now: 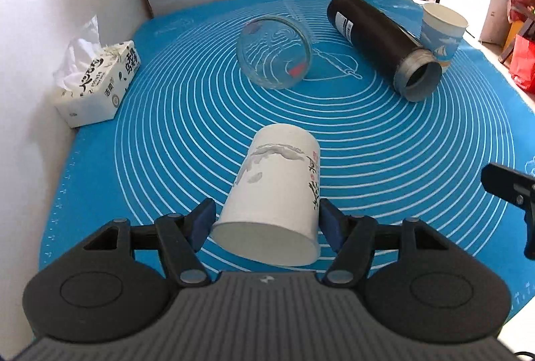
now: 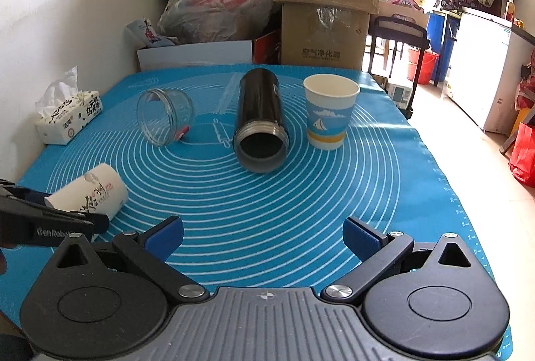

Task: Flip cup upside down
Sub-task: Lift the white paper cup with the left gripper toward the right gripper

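Clamping the white paper cup with black brush calligraphy near its rim, the left gripper holds it tilted over the blue ringed silicone mat on the surface. The right gripper, jaws apart, holds nothing; "GenRobot" lettering marks the left gripper's side.

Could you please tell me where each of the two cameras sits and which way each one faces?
Left wrist: on the left gripper, low, facing the back wall; its blue pads flank the lying white paper cup; the right gripper's tip shows right.
Right wrist: on the open right gripper, higher; the left gripper shows left.
Shared: blue silicone mat, black flask, glass jar.
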The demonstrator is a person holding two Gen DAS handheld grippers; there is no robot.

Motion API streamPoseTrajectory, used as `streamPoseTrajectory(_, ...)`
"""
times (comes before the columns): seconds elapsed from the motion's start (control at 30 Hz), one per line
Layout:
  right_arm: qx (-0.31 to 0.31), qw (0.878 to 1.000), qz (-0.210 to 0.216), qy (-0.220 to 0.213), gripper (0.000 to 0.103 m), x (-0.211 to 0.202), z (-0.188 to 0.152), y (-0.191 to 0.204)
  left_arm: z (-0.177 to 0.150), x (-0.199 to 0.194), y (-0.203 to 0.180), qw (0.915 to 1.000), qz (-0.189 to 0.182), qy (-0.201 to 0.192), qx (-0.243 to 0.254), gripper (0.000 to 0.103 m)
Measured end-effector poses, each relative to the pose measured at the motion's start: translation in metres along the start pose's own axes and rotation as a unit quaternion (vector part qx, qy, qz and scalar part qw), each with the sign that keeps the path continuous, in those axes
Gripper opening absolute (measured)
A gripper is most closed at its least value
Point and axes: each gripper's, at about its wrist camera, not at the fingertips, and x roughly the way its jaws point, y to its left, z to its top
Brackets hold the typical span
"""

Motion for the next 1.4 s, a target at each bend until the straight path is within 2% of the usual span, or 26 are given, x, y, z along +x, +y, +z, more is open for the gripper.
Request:
streamPoseTrajectory(0.2,0.0,1.0,0.003,0.006,0.103,0.003,-0.002,0.002,0.001,0.006,0.002,0.9998,0.015,0.006,-0.009,0.07)
streamPoseTrajectory(0.27,-0.001,1.0,0.003,0.008,0.103,0.004,-0.002,0.002,0.0,0.01,0.005,0.9998,0.009,0.014,-0.012,0.078)
streamPoseTrajectory(0.37,-0.001,1.0,0.002,0.009,0.103,0.005,-0.002,0.002,0.0,0.012,0.007,0.9998,0.005,0.014,-0.013,0.083)
streamPoseTrajectory(0.43,-0.002,1.0,0.002,0.01,0.103,0.005,-0.001,0.003,0.0,0.011,0.008,0.9999,0.006,0.008,-0.012,0.087)
streamPoseTrajectory(0.6,-0.005,1.0,0.001,0.007,0.103,0.004,0.002,0.007,0.002,0.003,0.009,0.9999,0.006,-0.009,-0.009,0.088)
streamPoseTrajectory(0.67,-0.007,1.0,0.002,0.006,0.103,0.002,0.003,0.008,0.003,-0.001,0.01,0.9997,0.002,-0.017,-0.014,0.093)
streamPoseTrajectory(0.93,-0.008,1.0,0.011,-0.002,0.103,-0.005,0.013,0.016,0.008,-0.037,0.023,0.9979,-0.017,-0.052,-0.034,0.094)
streamPoseTrajectory(1.1,-0.012,0.999,0.032,0.001,0.103,-0.009,0.025,0.03,0.01,-0.057,0.041,0.9954,0.009,-0.082,-0.048,0.097)
streamPoseTrajectory(1.3,-0.017,0.998,0.06,0.004,0.103,-0.006,0.045,0.054,0.001,-0.048,0.077,0.9935,0.05,-0.073,-0.071,0.097)
streamPoseTrajectory(1.4,0.0,0.995,0.094,0.032,0.103,0.009,0.057,0.061,-0.006,-0.043,0.094,0.9922,0.064,-0.067,-0.083,0.097)
